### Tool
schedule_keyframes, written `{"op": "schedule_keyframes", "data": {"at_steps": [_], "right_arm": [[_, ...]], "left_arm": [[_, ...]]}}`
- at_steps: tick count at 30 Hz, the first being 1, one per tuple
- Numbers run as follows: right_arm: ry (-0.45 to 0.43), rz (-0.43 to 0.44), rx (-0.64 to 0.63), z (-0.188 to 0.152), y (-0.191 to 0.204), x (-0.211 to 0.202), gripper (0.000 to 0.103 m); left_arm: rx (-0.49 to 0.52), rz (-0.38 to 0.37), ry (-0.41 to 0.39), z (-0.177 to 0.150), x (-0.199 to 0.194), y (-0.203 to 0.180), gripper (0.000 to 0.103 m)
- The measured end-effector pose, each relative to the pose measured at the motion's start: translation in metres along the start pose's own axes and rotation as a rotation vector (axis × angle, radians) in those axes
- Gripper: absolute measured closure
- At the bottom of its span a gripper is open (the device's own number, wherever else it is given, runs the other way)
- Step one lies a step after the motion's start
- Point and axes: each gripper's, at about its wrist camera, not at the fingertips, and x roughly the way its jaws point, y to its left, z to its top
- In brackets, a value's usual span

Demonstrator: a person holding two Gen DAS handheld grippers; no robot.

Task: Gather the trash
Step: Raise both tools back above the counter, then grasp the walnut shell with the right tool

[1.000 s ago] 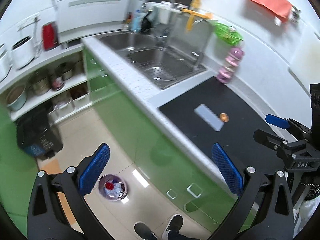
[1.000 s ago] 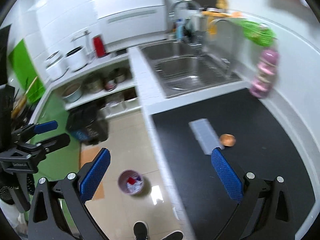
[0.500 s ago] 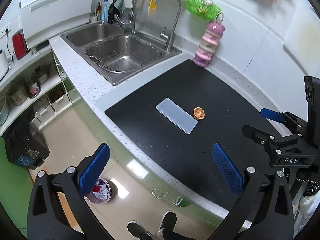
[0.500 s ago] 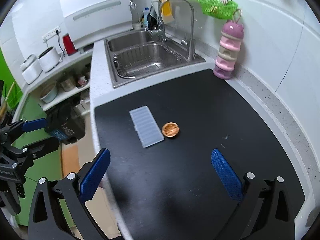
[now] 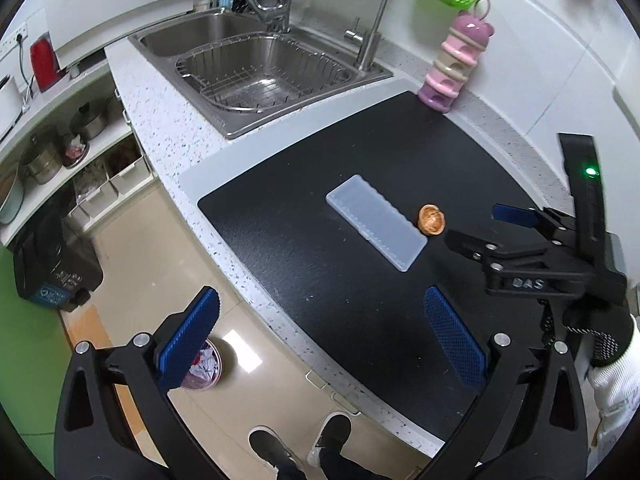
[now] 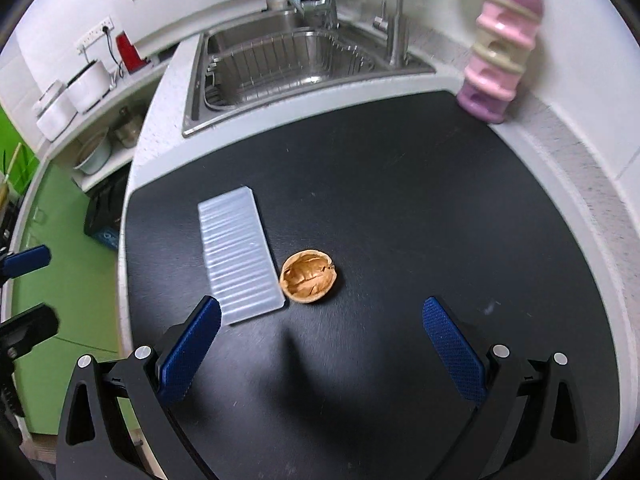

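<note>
Left gripper [image 5: 320, 336] spread wide and empty at the counter's edge, right gripper [image 6: 322, 344] just as wide and lined up on the scraps.

From the floor side, the little trash bin [image 5: 202, 368] stands down on the tiles below the counter, already holding crumpled bits, which looks like where everything is meant to end up. Above it the left tool hangs half over the drop, half over the black mat [image 5: 360, 300], gripping nothing, probably waiting its turn. Further along the mat lies the clear ribbed plastic tray [image 6: 238, 264], flat and long, with the walnut shell half [image 6: 308, 276] touching or nearly touching its near corner, hollow side up. The right tool hovers low above that pair, fingers apart with the shell between their lines, so I'd guess the shell goes first.
</note>
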Motion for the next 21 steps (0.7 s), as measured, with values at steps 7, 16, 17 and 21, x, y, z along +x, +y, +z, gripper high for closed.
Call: {"op": "schedule_keyframes", "data": {"at_steps": [7,16,17,21], "right_arm": [[0.053,0.029,-0.023,0.010,0.000,0.029,0.028],[0.059,0.070,-0.027,0.017,0.002,0.029,0.067],[0.059,0.074,-0.023,0.018,0.001,0.028,0.067],[0.048,0.078,-0.017,0.018,-0.001,0.021,0.067]], "left_arm": [[-0.029,0.013,0.021,0.002,0.012,0.007,0.003],[-0.029,0.007,0.030,0.008,0.018,0.004,0.003],[-0.026,0.004,0.028,0.009,0.018,0.002,0.003],[-0.017,0.001,0.028,0.013,0.021,-0.006,0.003]]}}
